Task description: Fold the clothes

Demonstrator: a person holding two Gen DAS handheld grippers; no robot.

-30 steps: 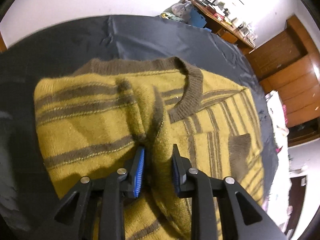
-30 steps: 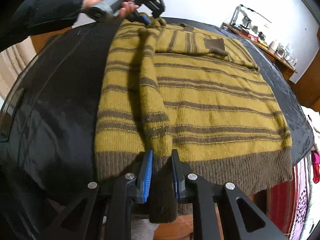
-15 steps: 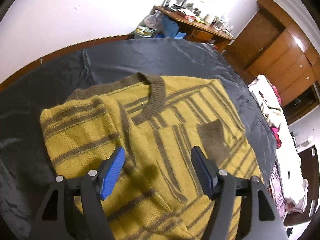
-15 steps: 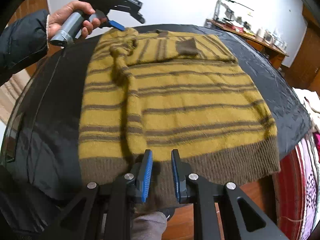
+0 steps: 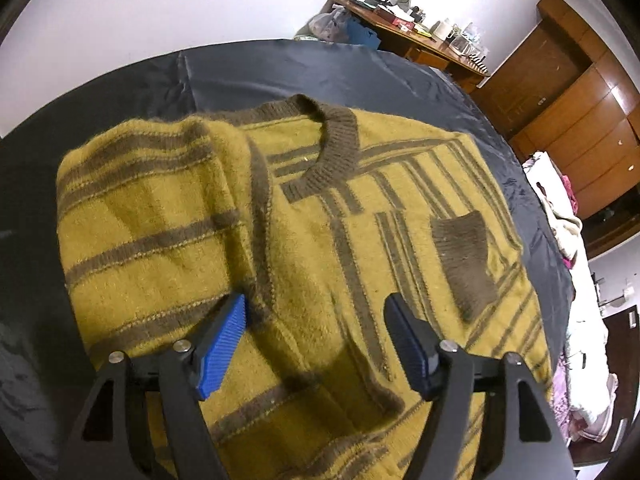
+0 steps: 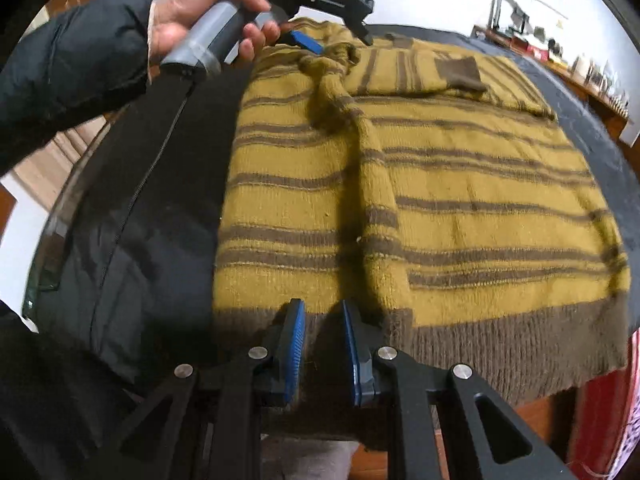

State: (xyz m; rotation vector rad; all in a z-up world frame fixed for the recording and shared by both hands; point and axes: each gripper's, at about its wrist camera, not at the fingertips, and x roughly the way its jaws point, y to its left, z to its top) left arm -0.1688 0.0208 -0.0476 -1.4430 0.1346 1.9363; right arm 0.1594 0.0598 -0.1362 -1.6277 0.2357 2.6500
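- Behind us stand a white wall, a cluttered wooden desk (image 5: 404,28) and dark wooden wardrobes (image 5: 568,120); we work at a table under a dark grey satin-like cloth (image 5: 240,68), with a heap of pale and pink laundry (image 5: 560,216) off to one side.
- We find the mustard-yellow knitted sweater with brown stripes (image 5: 320,240) spread flat across that cloth, brown ribbed collar (image 5: 332,148) at the far end in the left wrist view, brown ribbed hem (image 6: 500,340) at the table's near edge in the right wrist view.
- Its long axis runs from our right gripper (image 6: 322,344) at the hem away to our left gripper (image 5: 316,332) at the shoulder; one sleeve lies folded inward along that line, as a raised ridge over the body.
- Our left gripper has just been opening: its blue pads stand wide apart over the shoulder fold, nothing pinched between them, the knit lying loose beneath.
- Our right gripper stands nearly closed, with the brown cuff and hem bunched between the pads; we judge it pinched there.
- We see the hand (image 6: 200,20) in a dark padded sleeve carrying the left gripper at the collar end.
- We judge the coming move turns on this: the unfolded side and brown chest patch (image 5: 464,256) lie to the right of both sets of fingers, so each gripper reaches across at its own end.
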